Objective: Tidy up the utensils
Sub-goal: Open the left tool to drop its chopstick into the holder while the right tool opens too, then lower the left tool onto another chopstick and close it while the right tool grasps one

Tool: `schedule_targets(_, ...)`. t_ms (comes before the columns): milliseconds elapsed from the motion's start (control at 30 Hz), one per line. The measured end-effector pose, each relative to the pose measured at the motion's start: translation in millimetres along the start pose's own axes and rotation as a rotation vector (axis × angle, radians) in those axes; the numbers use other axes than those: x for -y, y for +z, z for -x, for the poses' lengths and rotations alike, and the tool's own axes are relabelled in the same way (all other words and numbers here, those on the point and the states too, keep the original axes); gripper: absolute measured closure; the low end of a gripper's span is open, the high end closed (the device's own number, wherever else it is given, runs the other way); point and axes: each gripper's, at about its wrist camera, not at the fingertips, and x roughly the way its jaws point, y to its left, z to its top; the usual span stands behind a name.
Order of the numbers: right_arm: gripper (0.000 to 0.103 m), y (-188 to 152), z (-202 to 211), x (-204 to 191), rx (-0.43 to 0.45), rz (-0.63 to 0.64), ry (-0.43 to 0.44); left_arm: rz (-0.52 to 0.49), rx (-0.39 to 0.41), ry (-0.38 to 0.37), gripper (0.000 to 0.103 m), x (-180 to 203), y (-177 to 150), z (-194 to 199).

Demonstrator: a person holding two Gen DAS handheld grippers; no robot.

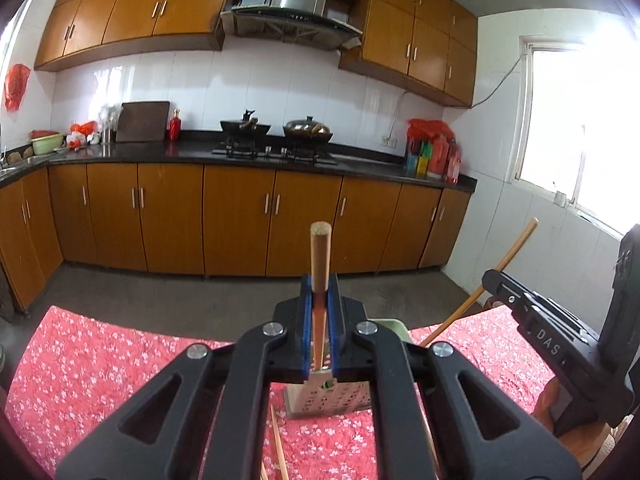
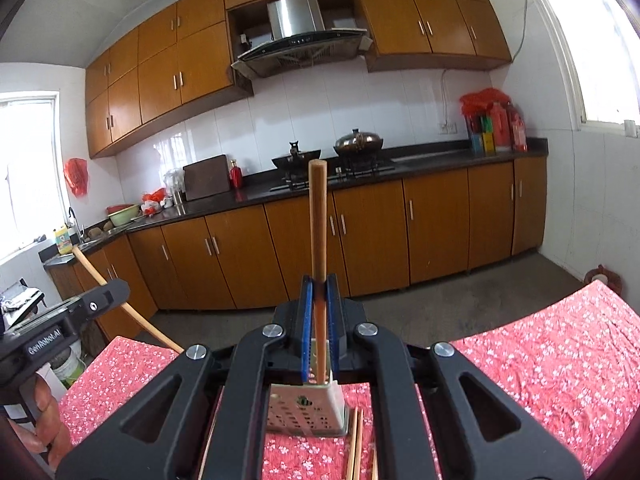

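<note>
Left gripper point(image 1: 320, 300) clamped tight on one wooden chopstick point(image 1: 319, 256), right gripper point(image 2: 319, 300) clamped likewise on a second chopstick point(image 2: 318, 220), both sticks raised and pointing up and away over the red floral tablecloth point(image 2: 540, 352). Below each claw, mid-table, the perforated metal utensil holder point(image 2: 306, 412), apparently empty so far as visible. Beside it, more loose chopsticks point(image 2: 356, 444) flat on the cloth toward the near edge: sorting judged barely begun, two in hand, none seen stowed.
</note>
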Motion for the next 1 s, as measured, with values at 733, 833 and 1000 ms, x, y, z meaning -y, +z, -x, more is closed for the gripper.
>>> schedule_targets(733,0.074,-106,27,72,-0.354,-0.081,-0.156,0.088,-0.109,0.236,0.065,-77,-84,76)
schedule_targets(833,0.086,-146,13,70,-0.483,-0.078,-0.137,0.12,-0.22,0.243,0.065,-91,-121,66)
schedule_targets(1000,0.086,-175,9,57,-0.551,-0.059,-0.103,0.153,-0.344,0.208,0.065,-99,-173,59)
